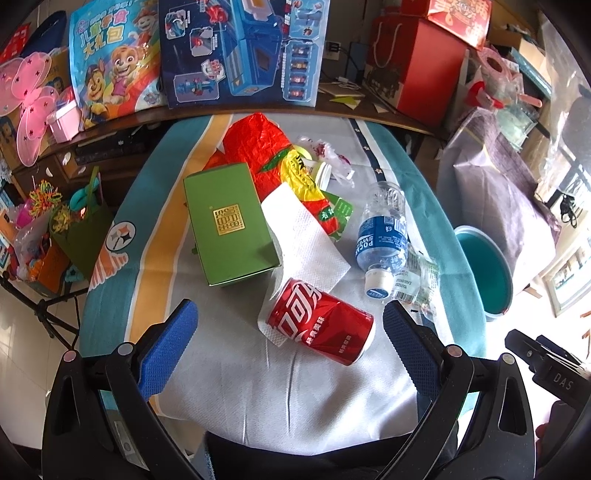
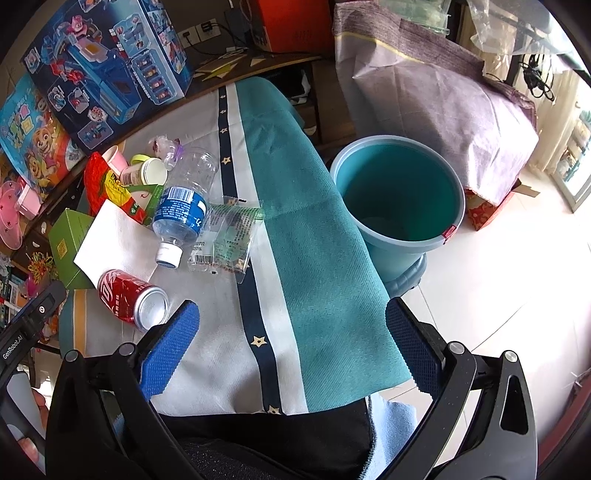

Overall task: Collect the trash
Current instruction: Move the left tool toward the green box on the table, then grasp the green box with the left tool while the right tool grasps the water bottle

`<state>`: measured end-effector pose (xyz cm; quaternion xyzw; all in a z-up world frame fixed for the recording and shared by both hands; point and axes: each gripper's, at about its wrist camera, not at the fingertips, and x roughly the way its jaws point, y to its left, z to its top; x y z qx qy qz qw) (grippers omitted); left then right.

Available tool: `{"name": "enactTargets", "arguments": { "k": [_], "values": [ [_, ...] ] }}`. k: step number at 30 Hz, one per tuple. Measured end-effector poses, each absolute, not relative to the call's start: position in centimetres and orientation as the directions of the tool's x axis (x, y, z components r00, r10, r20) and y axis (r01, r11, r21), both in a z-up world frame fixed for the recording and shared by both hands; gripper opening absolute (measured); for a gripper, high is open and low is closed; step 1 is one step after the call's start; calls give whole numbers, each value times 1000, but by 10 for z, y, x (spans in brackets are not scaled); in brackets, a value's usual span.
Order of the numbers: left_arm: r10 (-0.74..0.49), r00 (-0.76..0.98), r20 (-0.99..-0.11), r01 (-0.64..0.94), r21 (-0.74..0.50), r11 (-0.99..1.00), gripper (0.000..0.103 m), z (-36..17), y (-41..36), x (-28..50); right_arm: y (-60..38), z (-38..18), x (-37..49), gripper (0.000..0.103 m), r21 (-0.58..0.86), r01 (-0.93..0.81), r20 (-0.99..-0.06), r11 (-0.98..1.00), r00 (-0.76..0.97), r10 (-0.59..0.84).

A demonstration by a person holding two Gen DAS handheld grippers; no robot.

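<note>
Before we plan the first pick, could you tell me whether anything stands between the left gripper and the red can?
Nothing visible does. The left gripper is open, and the red can lies on its side on the cloth just ahead of its fingers, partly on the white napkin.

Small table w/ striped cloth point(image 2: 325, 236), teal, white, navy star band, yellow stripe. Behind it, dark brown wooden shelf point(image 1: 155, 123) crowded w/ toys: big blue toy box point(image 1: 240, 51), cartoon-pup gift bag point(image 1: 110, 59), pink butterfly wings point(image 1: 29, 99). Red gift boxes point(image 1: 424, 62) stacked at back right. Wall socket point(image 2: 201, 29) behind shelf. Lilac woven fabric sack point(image 2: 443, 110) on pale glossy tile floor point(image 2: 517, 288). Strong daylight from window point(image 1: 576, 173) at right.
</note>
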<state>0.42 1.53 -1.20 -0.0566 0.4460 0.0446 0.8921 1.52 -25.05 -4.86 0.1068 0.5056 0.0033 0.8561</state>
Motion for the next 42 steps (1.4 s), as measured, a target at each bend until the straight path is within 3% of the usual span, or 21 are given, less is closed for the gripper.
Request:
{"name": "enactTargets", "arguments": {
  "k": [25, 42],
  "values": [
    [54, 542, -839, -173, -48, 984, 100, -39, 46, 22, -250, -84, 28, 97, 158, 118, -908, 980, 409, 97],
    [22, 529, -848, -286, -153, 946, 100, -21, 102, 90, -239, -97, 69, 97, 138, 79, -917, 987, 387, 98]
  ]
}}
